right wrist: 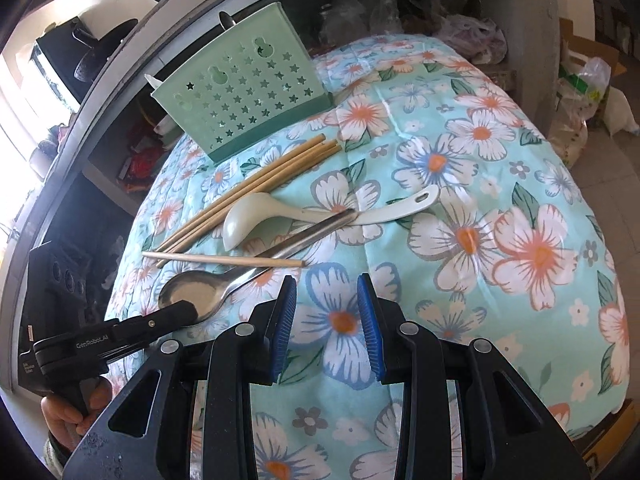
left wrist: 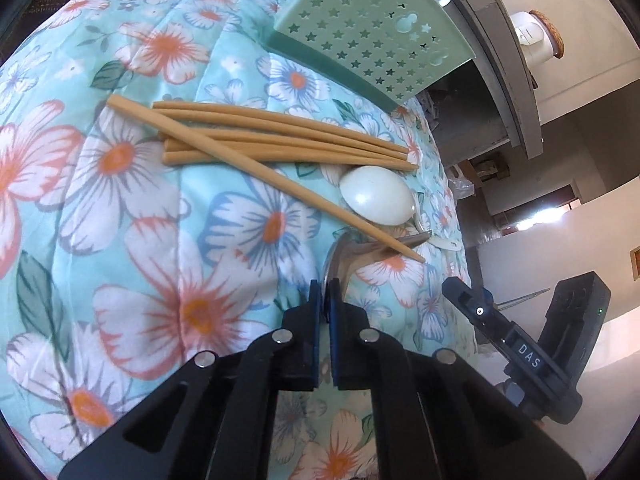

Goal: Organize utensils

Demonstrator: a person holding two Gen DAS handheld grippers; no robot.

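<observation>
Glossy metal spoon; matt wooden chopsticks; quilted cloth cover.

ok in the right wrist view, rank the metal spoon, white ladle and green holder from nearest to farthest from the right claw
1. metal spoon: nearest, its bowl just ahead and left of the right claw, with the left claw at the bowl's rim.
2. white ladle: farther out, mid-cloth.
3. green holder: farthest, at the far edge of the floral cloth.

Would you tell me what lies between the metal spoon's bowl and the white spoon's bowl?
In the right wrist view, a single chopstick lies crosswise between the metal spoon and the white spoon, crossing over the metal spoon's handle.
</observation>
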